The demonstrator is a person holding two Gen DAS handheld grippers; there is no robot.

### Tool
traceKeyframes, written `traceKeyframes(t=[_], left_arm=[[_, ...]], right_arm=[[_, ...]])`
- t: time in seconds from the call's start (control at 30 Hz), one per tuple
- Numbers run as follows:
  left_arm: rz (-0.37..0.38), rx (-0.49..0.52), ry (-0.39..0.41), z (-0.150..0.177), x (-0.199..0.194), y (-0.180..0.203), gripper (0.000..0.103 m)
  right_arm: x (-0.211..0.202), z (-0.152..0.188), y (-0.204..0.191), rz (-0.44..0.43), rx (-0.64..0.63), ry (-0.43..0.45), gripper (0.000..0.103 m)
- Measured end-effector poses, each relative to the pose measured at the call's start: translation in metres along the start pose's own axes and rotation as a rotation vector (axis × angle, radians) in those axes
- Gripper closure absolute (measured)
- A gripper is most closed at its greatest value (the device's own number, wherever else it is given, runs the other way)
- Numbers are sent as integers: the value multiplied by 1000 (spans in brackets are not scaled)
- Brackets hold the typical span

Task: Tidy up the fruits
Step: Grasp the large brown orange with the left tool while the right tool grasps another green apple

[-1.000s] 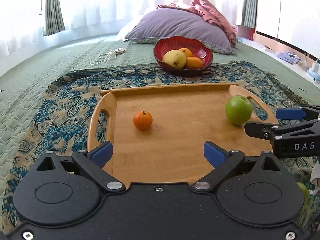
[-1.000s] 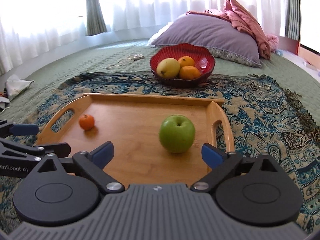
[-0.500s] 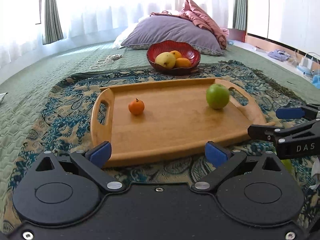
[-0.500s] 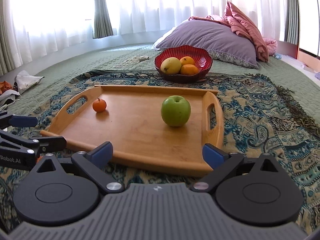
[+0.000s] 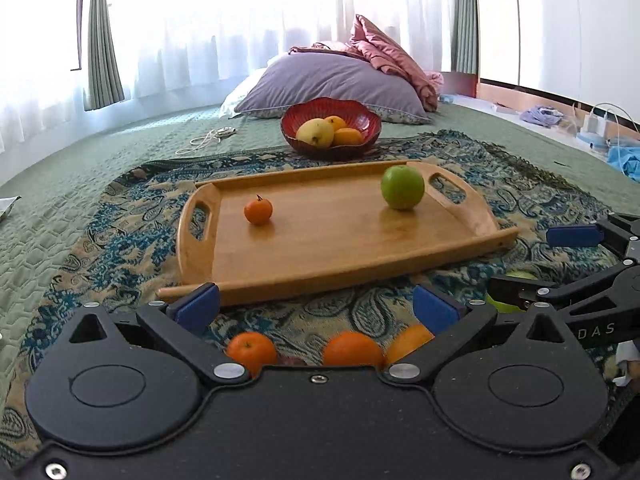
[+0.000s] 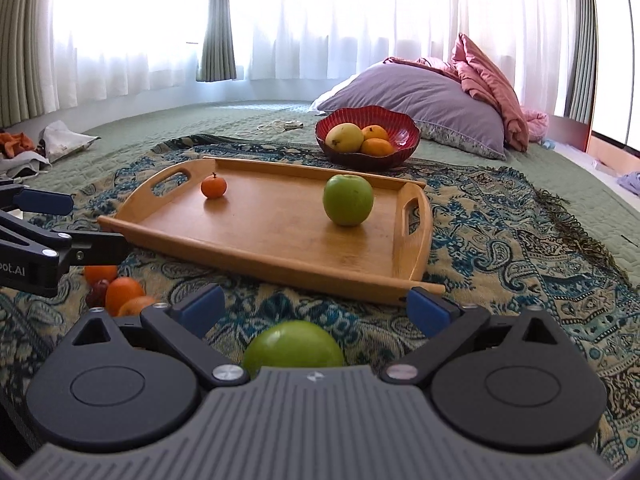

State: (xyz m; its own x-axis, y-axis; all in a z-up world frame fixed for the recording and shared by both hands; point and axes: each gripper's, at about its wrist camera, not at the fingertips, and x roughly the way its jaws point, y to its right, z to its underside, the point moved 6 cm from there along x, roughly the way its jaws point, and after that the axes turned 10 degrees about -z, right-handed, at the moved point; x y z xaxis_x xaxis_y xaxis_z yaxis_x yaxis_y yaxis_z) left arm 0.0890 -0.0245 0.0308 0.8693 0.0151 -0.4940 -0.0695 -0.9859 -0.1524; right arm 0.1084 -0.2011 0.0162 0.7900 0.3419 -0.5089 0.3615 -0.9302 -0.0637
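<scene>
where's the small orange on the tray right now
The small orange sits on the wooden tray near its left handle, apart from the green apple at the right end; the red bowl lies beyond the tray.

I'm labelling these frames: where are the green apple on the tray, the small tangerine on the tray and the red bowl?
green apple (image 6: pixel 348 200), right wrist view, middle of its skin.
small tangerine (image 5: pixel 258 210), left wrist view, its front face.
red bowl (image 6: pixel 404 130), right wrist view, inner right wall.

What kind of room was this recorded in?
Most likely a bedroom: the fruit work happens on a bed with a green quilted bedspread, a purple pillow with a pink blanket bunched on it, and curtained windows behind.
</scene>
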Motion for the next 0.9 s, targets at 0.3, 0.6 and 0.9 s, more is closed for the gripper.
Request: traceKeyframes(t=[0.3, 0.6, 0.9], left_arm=[[-2, 19, 28, 15, -8, 16, 0], [11, 66, 64, 25, -16, 30, 2], [51, 102, 47, 33, -20, 44, 33]], right_arm=[[-13, 15, -5, 30, -28, 70, 0], [-15, 24, -6, 21, -39, 64, 6], [-14, 31, -9, 1, -44, 45, 16]])
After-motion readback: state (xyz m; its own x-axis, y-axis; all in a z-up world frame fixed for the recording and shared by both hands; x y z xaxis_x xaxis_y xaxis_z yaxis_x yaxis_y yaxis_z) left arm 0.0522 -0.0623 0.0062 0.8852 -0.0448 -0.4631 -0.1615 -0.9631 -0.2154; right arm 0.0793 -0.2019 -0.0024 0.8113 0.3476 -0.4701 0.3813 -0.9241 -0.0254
